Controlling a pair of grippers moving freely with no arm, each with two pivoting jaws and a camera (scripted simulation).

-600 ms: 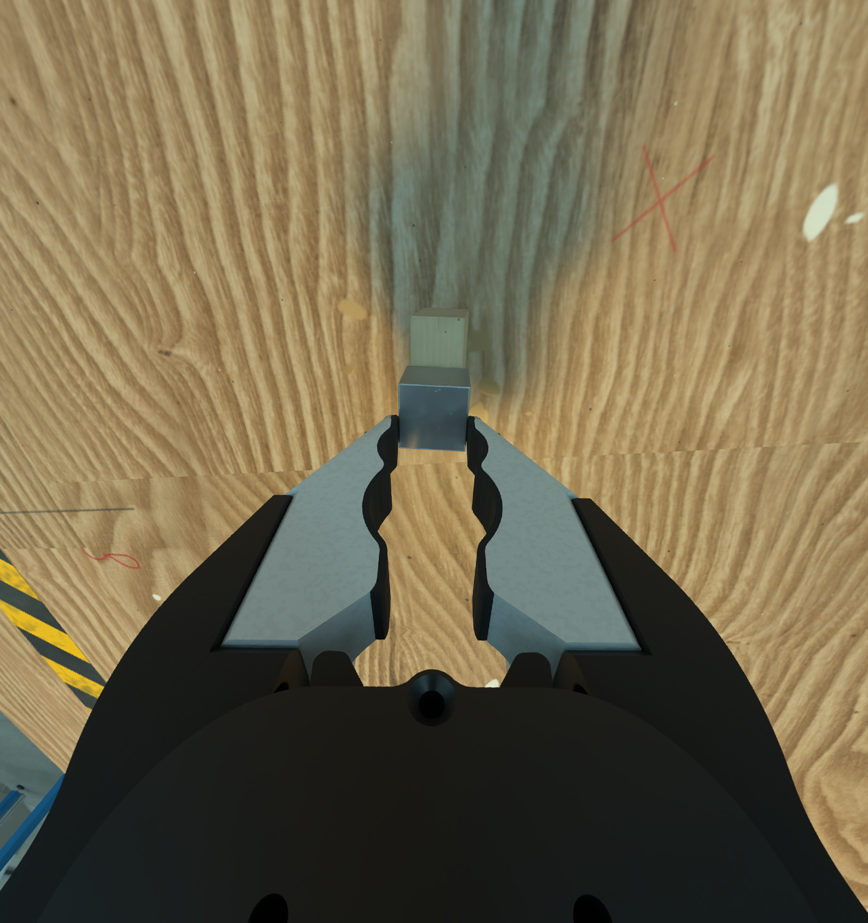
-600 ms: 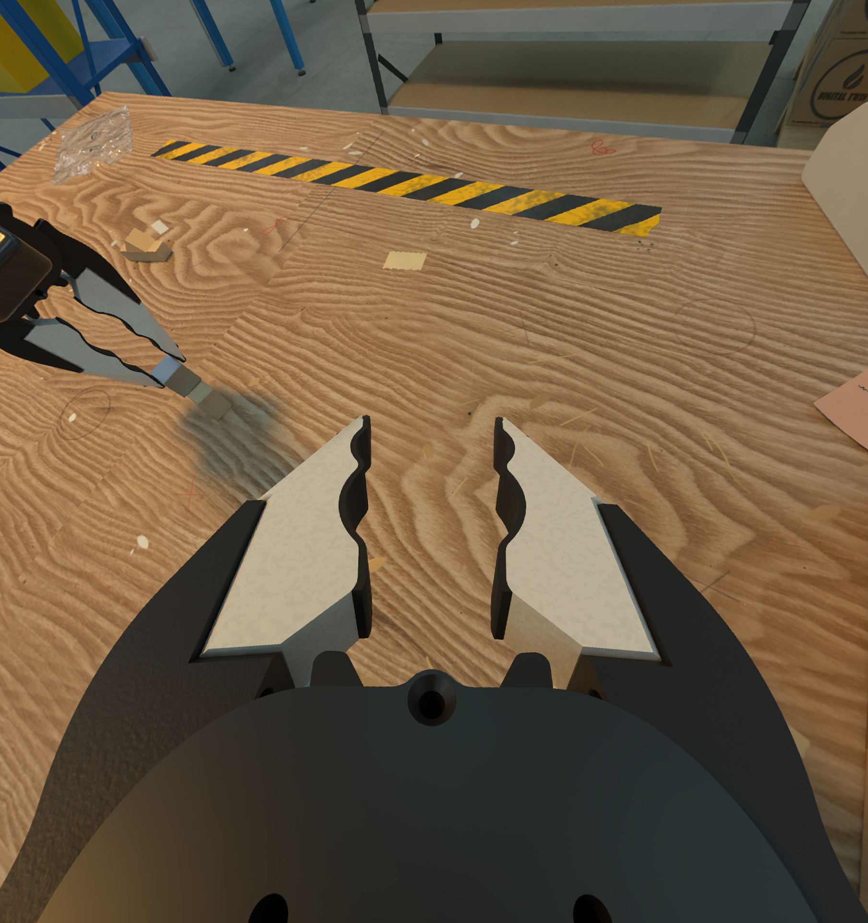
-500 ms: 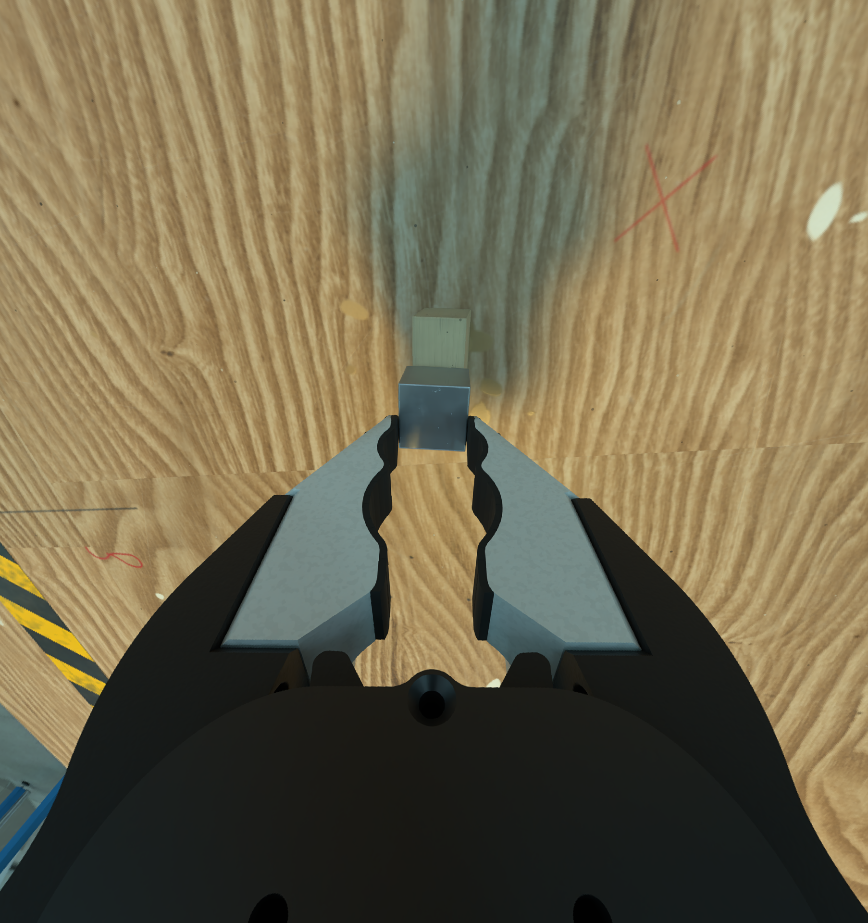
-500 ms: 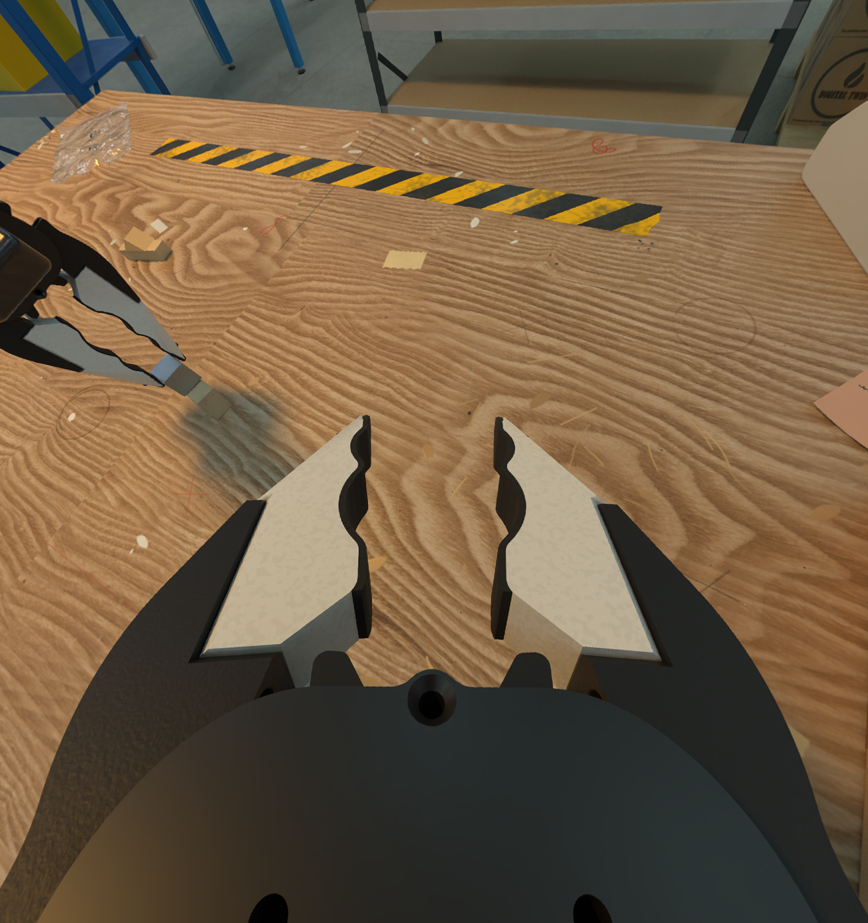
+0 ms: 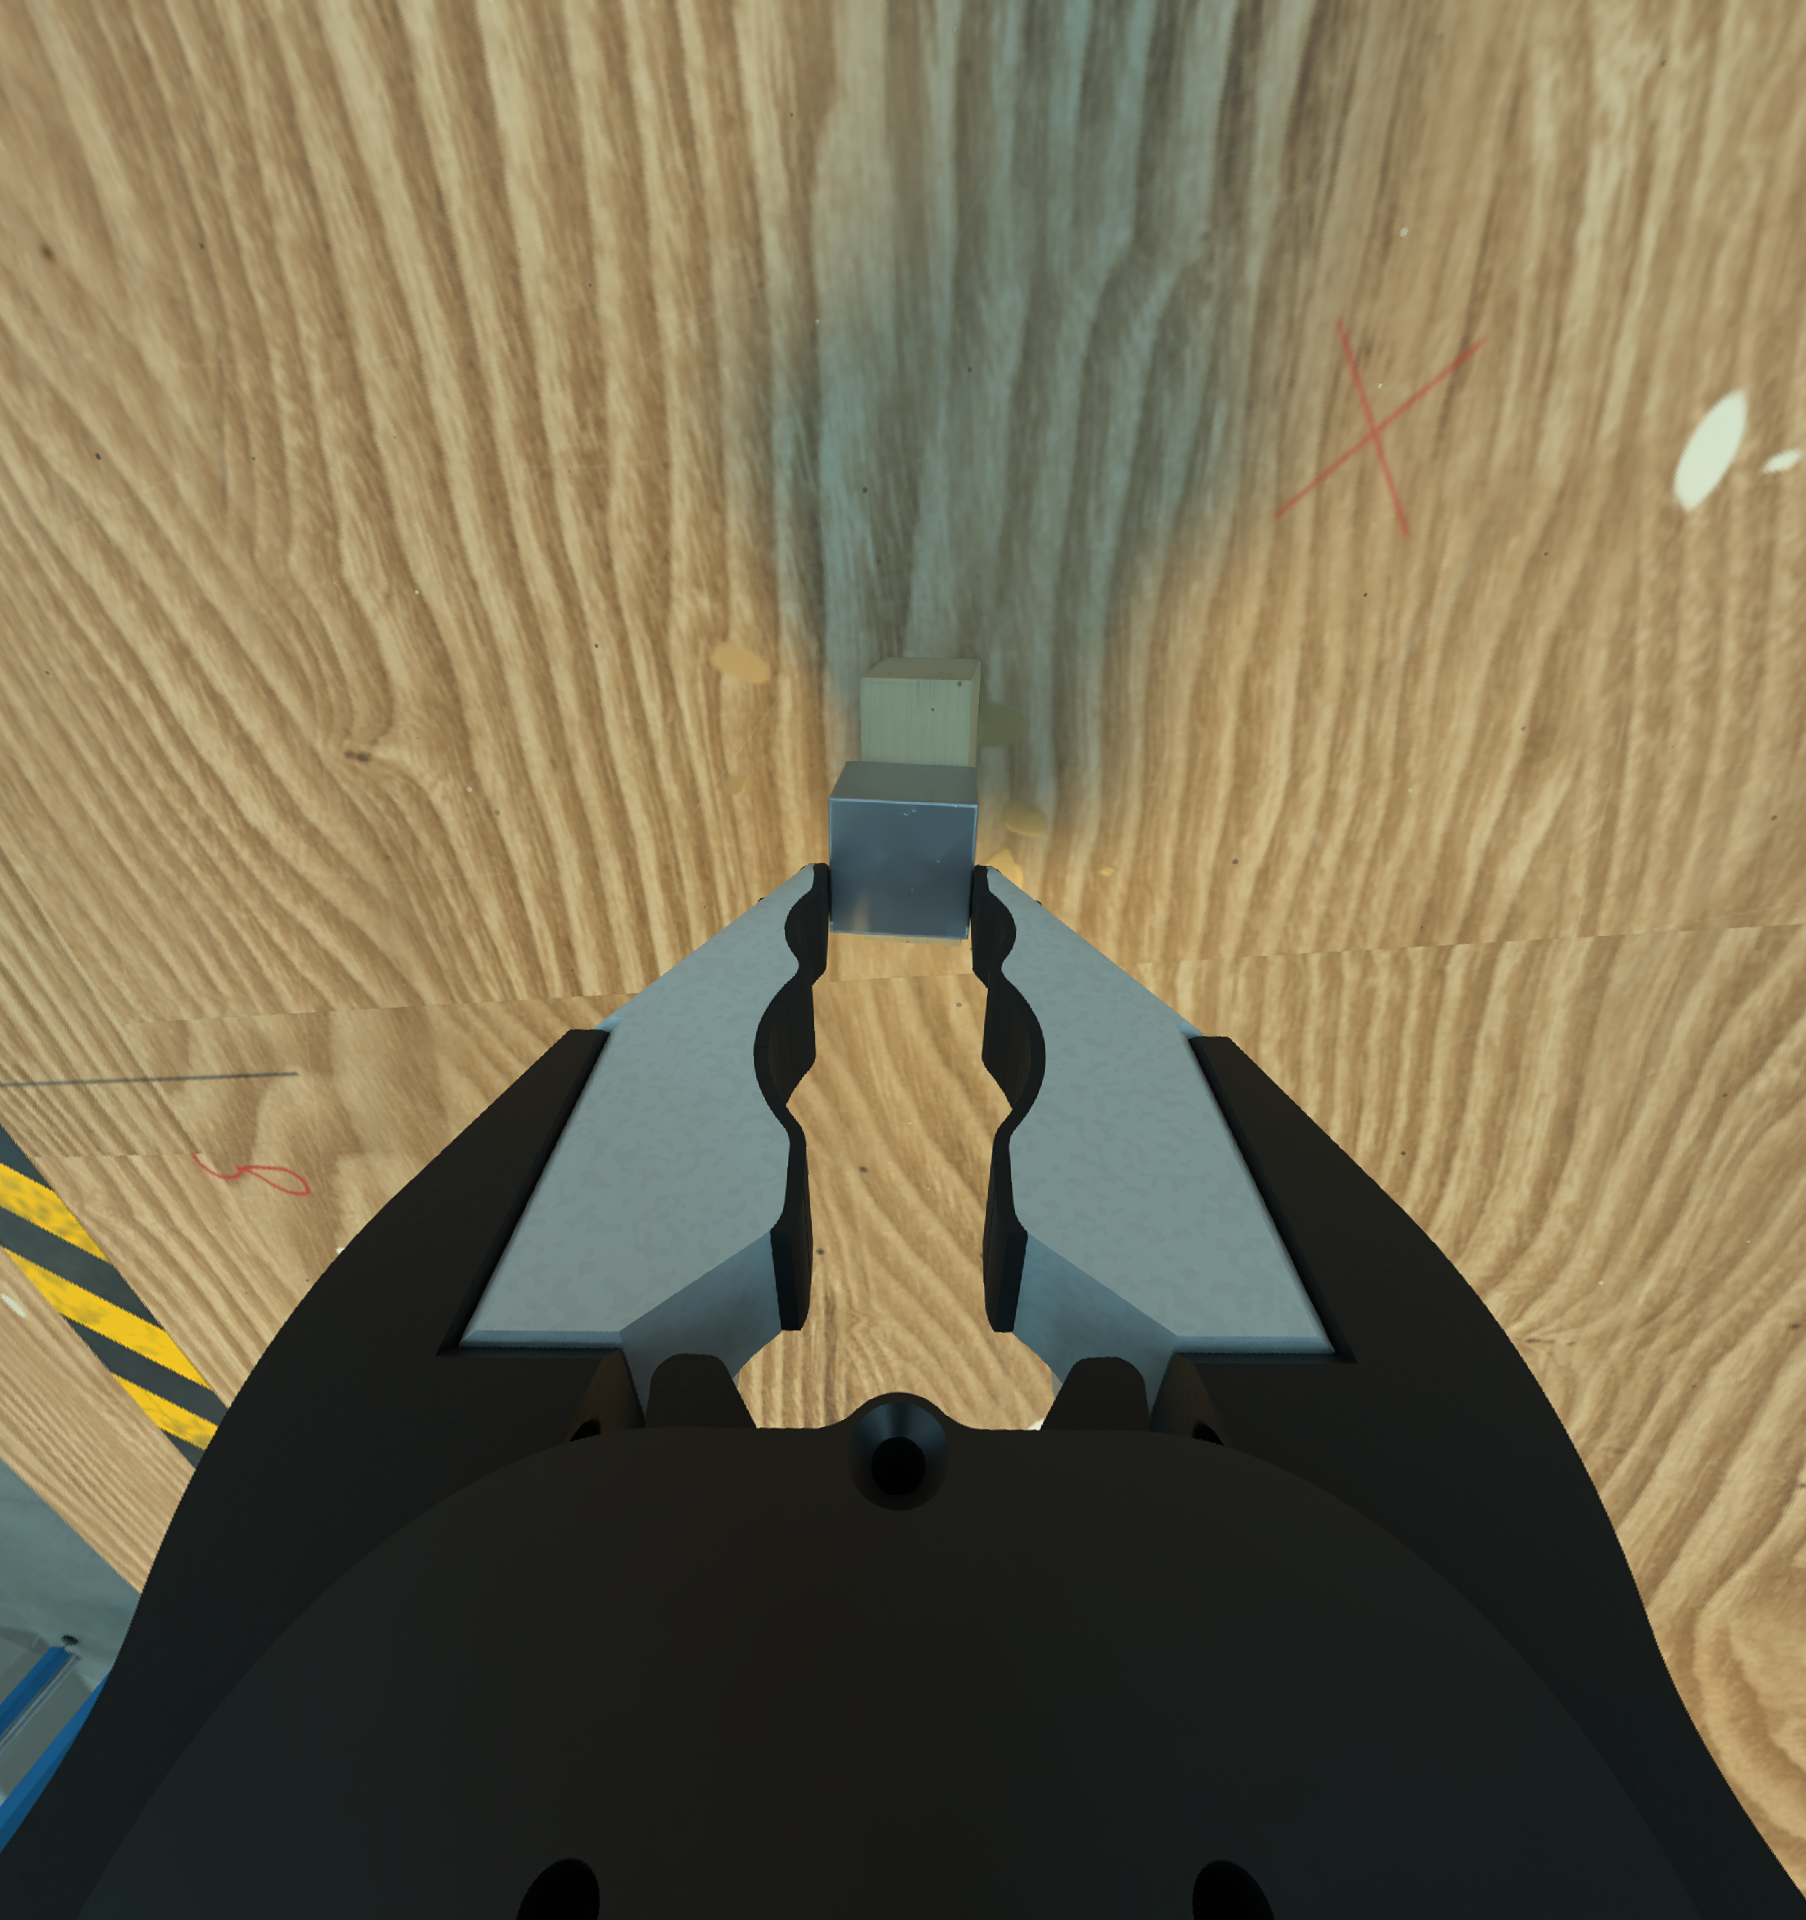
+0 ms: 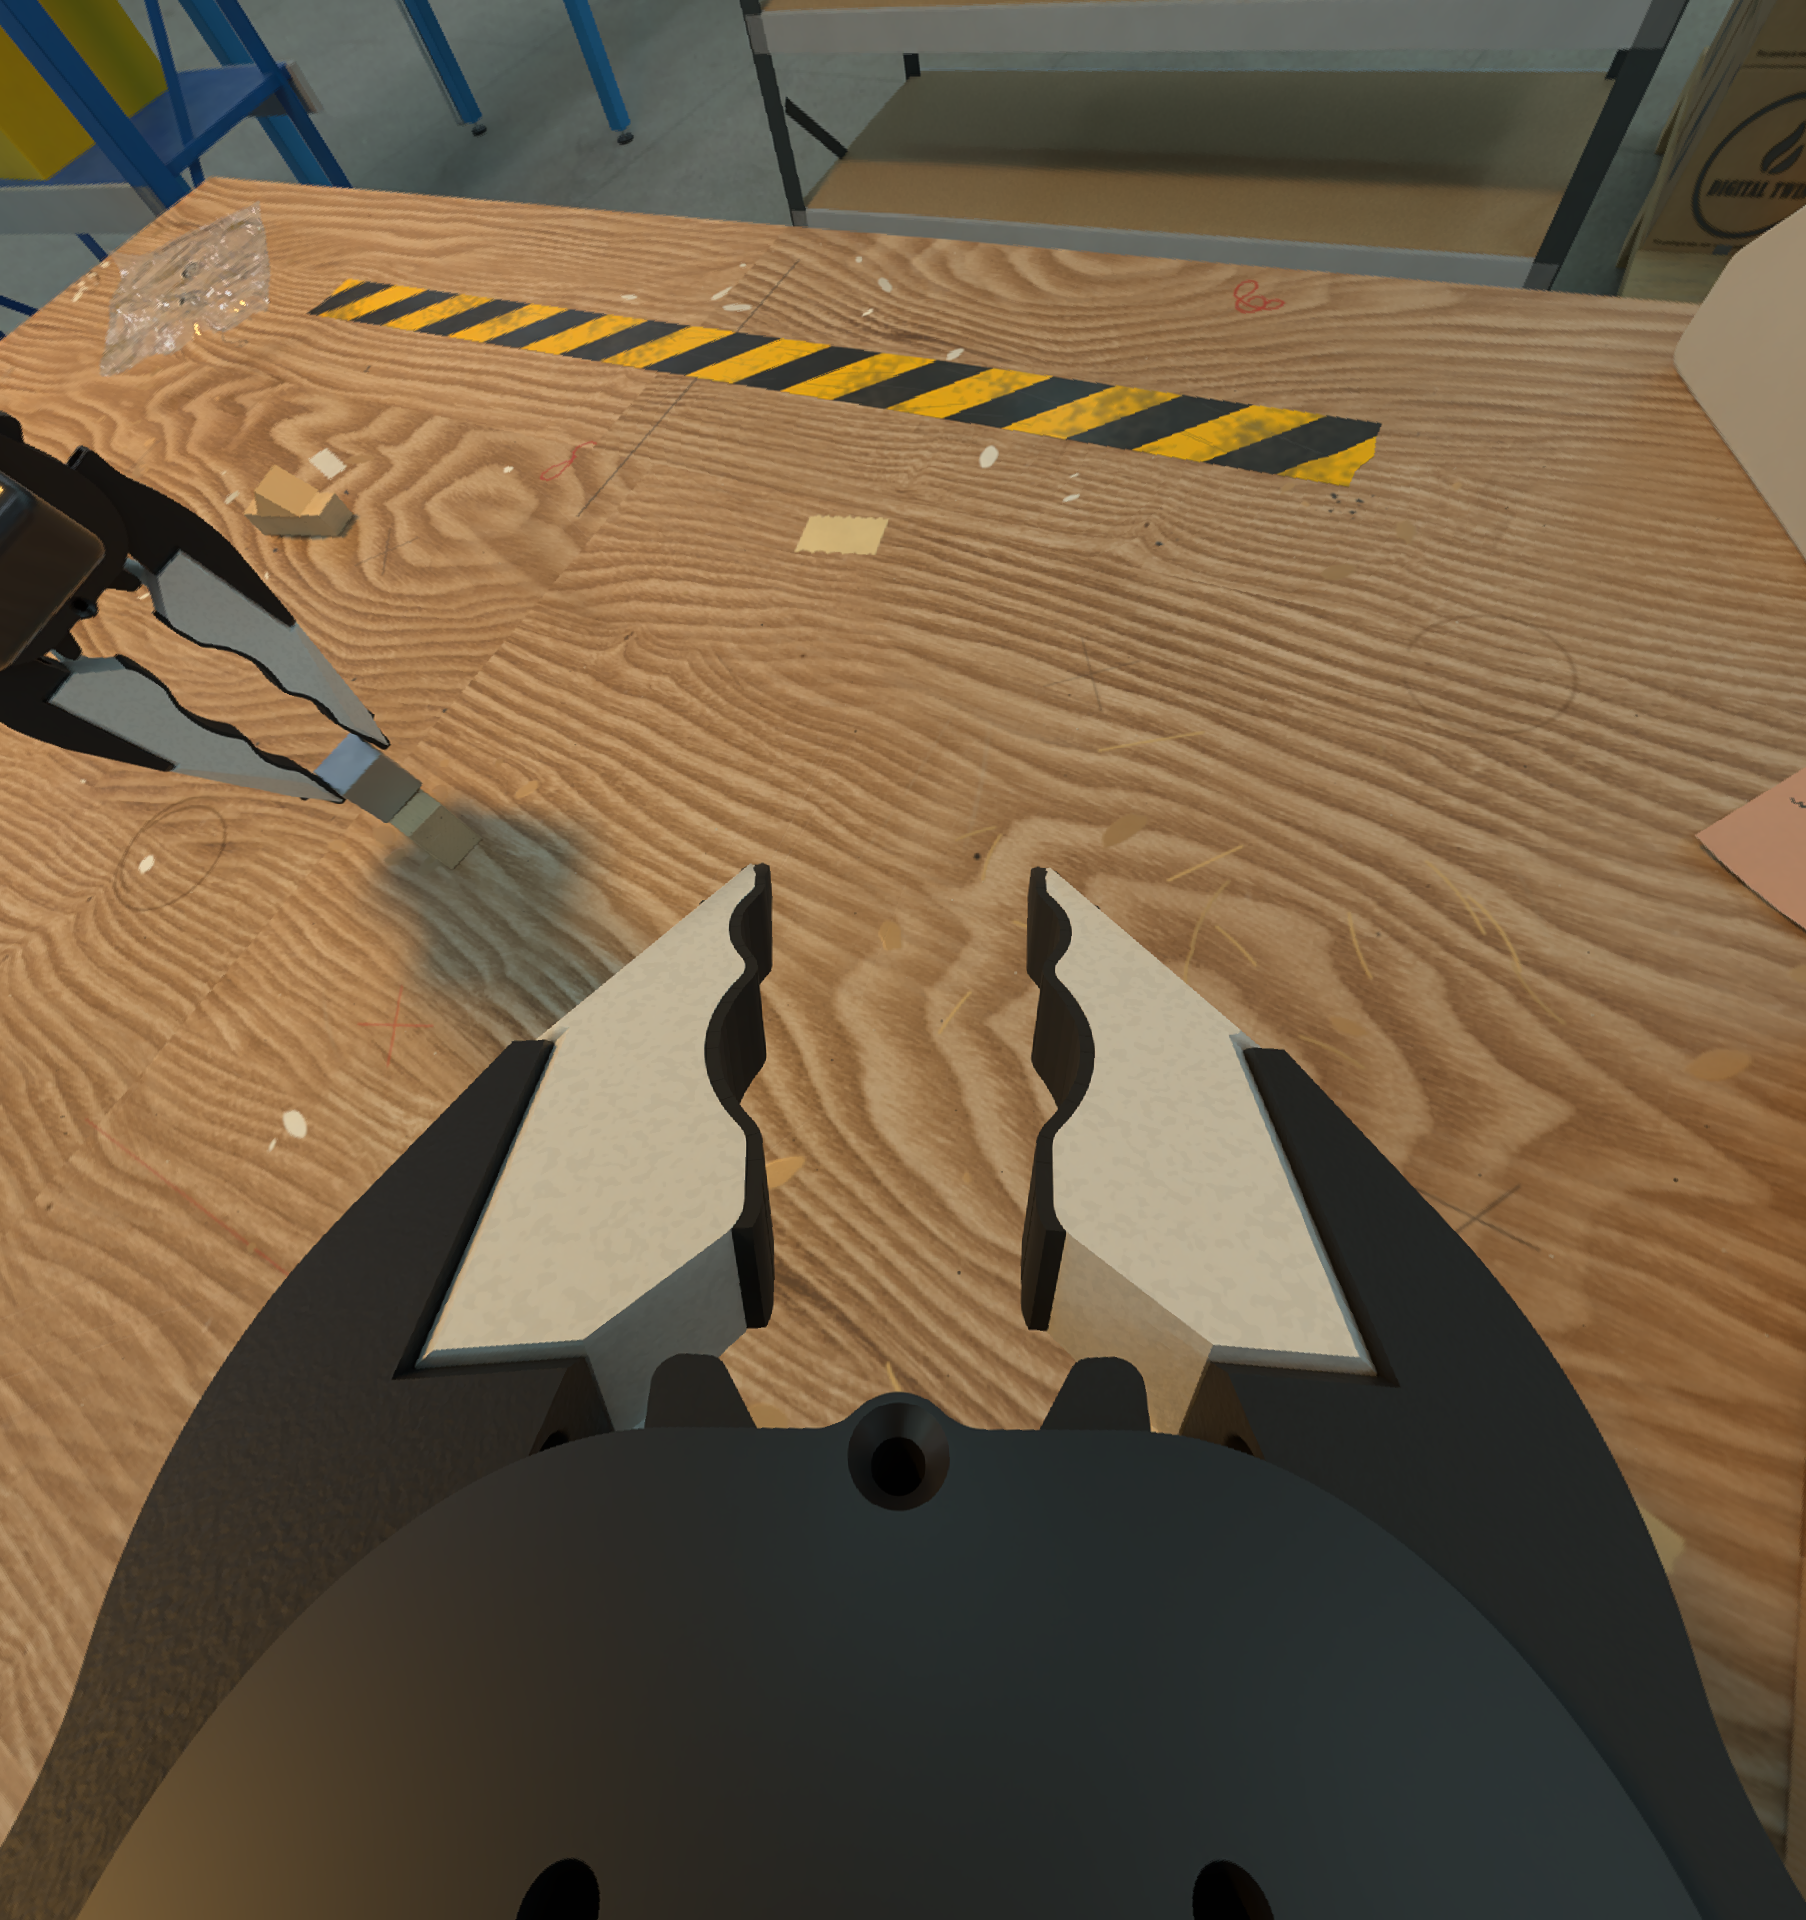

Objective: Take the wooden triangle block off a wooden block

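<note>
My left gripper (image 5: 899,883) is shut on the wooden triangle block (image 5: 901,852), which shows as a small grey-shaded face between the fingertips. Just beyond it a pale wooden block (image 5: 920,712) rests on the wooden table (image 5: 359,416). I cannot tell whether the two blocks touch. In the right wrist view, the left gripper (image 6: 353,769) is at the left and tilts down, with the triangle block (image 6: 369,777) in its tips and the wooden block (image 6: 450,834) below it. My right gripper (image 6: 899,883) is open and empty over the table's middle.
A yellow-and-black tape stripe (image 6: 847,379) runs across the far side of the table. Crumpled clear plastic (image 6: 187,281) and a cardboard scrap (image 6: 301,499) lie at the far left. A white object (image 6: 1782,395) and a pink paper (image 6: 1803,852) are at the right. Shelving stands beyond the far edge.
The left gripper has shifted very slightly while still shut on the triangle block. The right gripper has not moved.
</note>
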